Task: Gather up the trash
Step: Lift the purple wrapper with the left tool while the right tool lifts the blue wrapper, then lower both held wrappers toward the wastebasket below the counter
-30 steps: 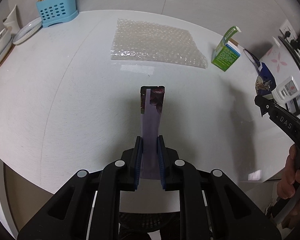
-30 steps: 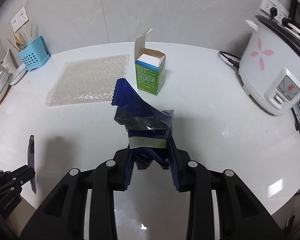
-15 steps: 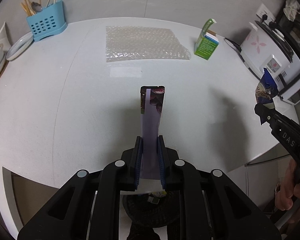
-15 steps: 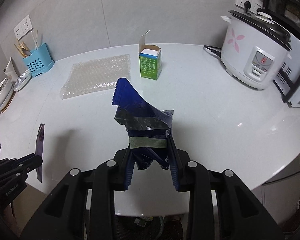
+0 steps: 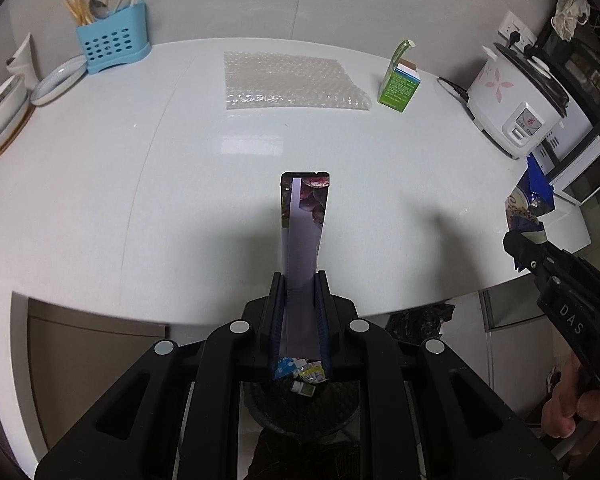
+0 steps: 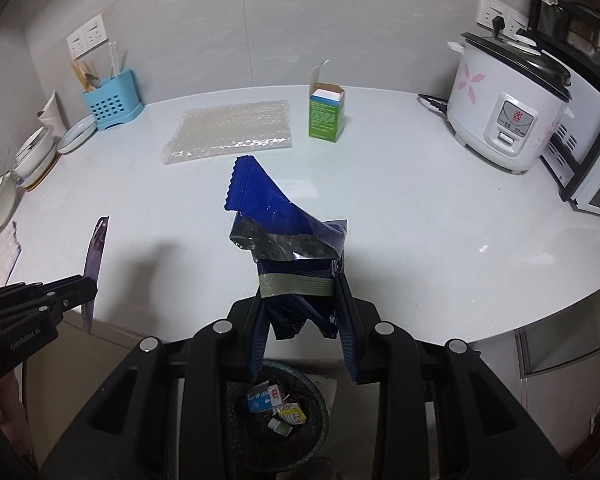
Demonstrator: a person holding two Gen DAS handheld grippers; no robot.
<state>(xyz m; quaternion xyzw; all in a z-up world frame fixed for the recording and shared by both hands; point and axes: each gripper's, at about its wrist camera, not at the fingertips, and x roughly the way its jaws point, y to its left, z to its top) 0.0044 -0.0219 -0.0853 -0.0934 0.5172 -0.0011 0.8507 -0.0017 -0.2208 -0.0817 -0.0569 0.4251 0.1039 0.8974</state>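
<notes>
My left gripper (image 5: 299,294) is shut on a long flat purple wrapper (image 5: 303,232) that sticks straight out past its fingertips, in front of the white counter's edge. My right gripper (image 6: 302,300) is shut on a crumpled blue foil bag (image 6: 268,208) with a silver lining. A dark round trash bin (image 6: 278,412) with several small scraps inside stands on the floor under both grippers; the left wrist view shows the same bin (image 5: 300,404). From the right wrist view the left gripper (image 6: 82,290) shows at the left with the purple wrapper (image 6: 95,256). The right gripper (image 5: 518,248) with the blue bag (image 5: 530,200) shows at the right of the left wrist view.
On the white counter (image 5: 140,184) lie a sheet of bubble wrap (image 5: 288,80) and an opened green carton (image 5: 399,80). A blue utensil holder (image 5: 112,40) and plates (image 5: 56,80) stand at the back left, a white rice cooker (image 6: 508,112) at the right.
Both grippers have drawn back from over the counter past its front edge, each still holding its wrapper. The trash bin has come into view beneath them.
</notes>
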